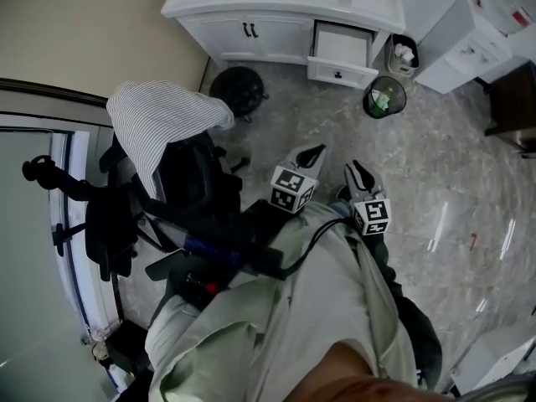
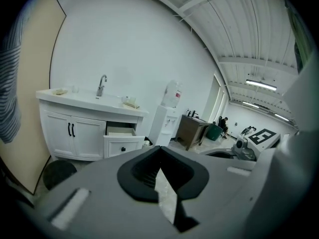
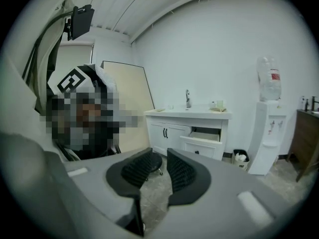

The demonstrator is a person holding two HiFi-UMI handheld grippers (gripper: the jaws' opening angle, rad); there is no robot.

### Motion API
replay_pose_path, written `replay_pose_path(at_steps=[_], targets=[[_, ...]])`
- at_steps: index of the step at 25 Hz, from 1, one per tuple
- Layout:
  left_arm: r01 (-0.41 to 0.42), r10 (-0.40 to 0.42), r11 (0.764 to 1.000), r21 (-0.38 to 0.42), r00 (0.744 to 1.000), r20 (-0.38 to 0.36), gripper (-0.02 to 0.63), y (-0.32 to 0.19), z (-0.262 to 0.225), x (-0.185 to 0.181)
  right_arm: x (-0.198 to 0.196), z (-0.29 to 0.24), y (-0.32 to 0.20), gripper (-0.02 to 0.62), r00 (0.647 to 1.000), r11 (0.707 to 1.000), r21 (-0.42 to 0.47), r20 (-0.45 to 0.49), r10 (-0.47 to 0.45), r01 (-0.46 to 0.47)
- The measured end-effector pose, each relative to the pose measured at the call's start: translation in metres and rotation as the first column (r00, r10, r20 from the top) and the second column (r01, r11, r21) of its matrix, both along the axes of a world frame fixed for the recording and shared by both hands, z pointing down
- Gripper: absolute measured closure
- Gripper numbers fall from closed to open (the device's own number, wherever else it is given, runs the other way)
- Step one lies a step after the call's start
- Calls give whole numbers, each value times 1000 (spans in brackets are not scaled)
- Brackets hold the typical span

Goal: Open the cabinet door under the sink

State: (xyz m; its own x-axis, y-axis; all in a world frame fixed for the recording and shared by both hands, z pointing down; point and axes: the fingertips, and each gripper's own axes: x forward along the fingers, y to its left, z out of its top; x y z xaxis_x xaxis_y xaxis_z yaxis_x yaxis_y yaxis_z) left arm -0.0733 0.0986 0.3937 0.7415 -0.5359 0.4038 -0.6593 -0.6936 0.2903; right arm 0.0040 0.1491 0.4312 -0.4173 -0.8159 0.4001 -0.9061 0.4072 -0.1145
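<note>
The white sink cabinet (image 1: 285,11) stands far ahead across the floor. Its two doors (image 1: 251,38) are closed, and their black handles (image 1: 249,29) sit side by side. To their right a drawer (image 1: 339,55) is pulled out. The doors (image 2: 72,133) and drawer (image 2: 121,142) also show in the left gripper view, and the doors (image 3: 167,136) again in the right gripper view. My left gripper (image 1: 311,152) is held near my body, its tips together (image 2: 159,149) with nothing in them. My right gripper (image 1: 358,170) is beside it, its jaws apart and empty (image 3: 159,156). Both are well short of the cabinet.
A black round stool (image 1: 239,89) stands on the floor in front of the cabinet's left side. A waste bin (image 1: 384,97) and a smaller bin (image 1: 404,54) sit right of the drawer. A white water dispenser (image 3: 268,133) follows. An office chair with a striped cloth (image 1: 167,120) is at my left.
</note>
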Motion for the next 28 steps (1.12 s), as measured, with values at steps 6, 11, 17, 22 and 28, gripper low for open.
replay_pose_path(at_steps=[6,11,17,22,28], targets=[[43,-43,999,8,999,1,598,0,-3,5,10,-1,-3,500,999,999,-7,16,-39,39],[55,-55,998,7,998,12,598,7,0,13,18,3,1,500,998,998,-6,26,-58,59],[111,-111,994,7,994,9,598,14,1,23,30,3,5,502,993,993,3,21,-116,116],[141,-141,990,7,990,4,598,19,1,31,39,3,8,509,988,989,6,27,-150,150],[157,-157,988,-8,988,4,598,25,5,39,47,5,15,529,986,986,-6,21,-166,167]])
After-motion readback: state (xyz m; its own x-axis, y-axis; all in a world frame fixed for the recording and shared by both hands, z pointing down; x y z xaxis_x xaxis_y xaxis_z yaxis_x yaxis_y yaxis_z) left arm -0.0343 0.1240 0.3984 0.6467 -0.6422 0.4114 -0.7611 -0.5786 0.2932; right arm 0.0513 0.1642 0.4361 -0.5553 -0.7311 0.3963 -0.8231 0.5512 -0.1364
